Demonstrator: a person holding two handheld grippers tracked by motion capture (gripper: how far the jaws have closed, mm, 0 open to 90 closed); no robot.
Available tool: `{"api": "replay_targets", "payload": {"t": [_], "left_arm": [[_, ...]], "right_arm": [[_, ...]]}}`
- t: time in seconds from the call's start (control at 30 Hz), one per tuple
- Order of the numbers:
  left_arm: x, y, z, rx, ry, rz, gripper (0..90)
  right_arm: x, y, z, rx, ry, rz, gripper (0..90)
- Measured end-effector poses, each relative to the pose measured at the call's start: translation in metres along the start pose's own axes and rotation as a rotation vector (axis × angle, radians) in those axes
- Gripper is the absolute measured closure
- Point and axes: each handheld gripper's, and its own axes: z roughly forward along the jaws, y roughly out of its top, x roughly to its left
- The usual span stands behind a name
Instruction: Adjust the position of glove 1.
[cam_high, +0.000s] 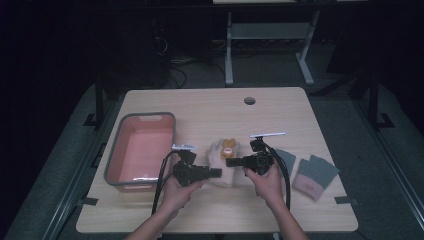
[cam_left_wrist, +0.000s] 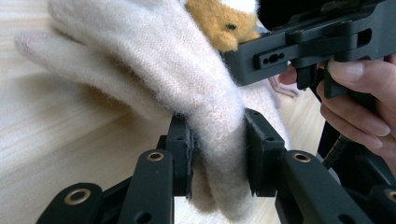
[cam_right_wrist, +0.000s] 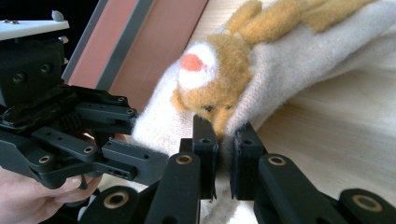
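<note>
Both tongs are clamped on the cream glove (cam_high: 223, 161) w/ the orange animal patch: left tongs (cam_left_wrist: 215, 154) pinch one edge, right tongs (cam_right_wrist: 223, 156) the opposite edge by the patch. Glove sits mid-table (cam_high: 210, 107), between the pink bin (cam_high: 142, 147) and the grey gloves (cam_high: 307, 172), prob. just lifted, though that's hard to tell. Step looks like pick-up; next move likely carries it to the bin, both grips kept level.

High view down over the table (cam_high: 280, 107); both gripper views close on the shared cream glove (cam_left_wrist: 154, 60)
</note>
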Motion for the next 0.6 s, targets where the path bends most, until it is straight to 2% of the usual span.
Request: {"api": "replay_targets", "payload": {"t": [0.07,0.23,0.33,0.43,0.6], "left_arm": [[-0.001,0.002,-0.003,-0.007,-0.003,-0.006,66.5],[-0.003,0.009,-0.008,-0.01,-0.004,0.013,66.5],[-0.003,0.012,-0.012,-0.019,-0.012,0.002,66.5],[-0.003,0.015,-0.016,-0.023,-0.015,0.023,66.5],[-0.003,0.02,-0.024,-0.037,-0.018,0.028,66.5]], "right_arm": [[0.004,0.003,-0.003,-0.004,-0.003,-0.006,82.7],[0.009,0.008,-0.005,-0.005,0.002,-0.014,82.7],[0.013,0.012,-0.006,-0.01,0.003,-0.022,82.8],[0.017,0.016,-0.008,-0.016,0.011,-0.024,82.8],[0.024,0.021,-0.009,-0.018,0.015,-0.038,82.8]]}}
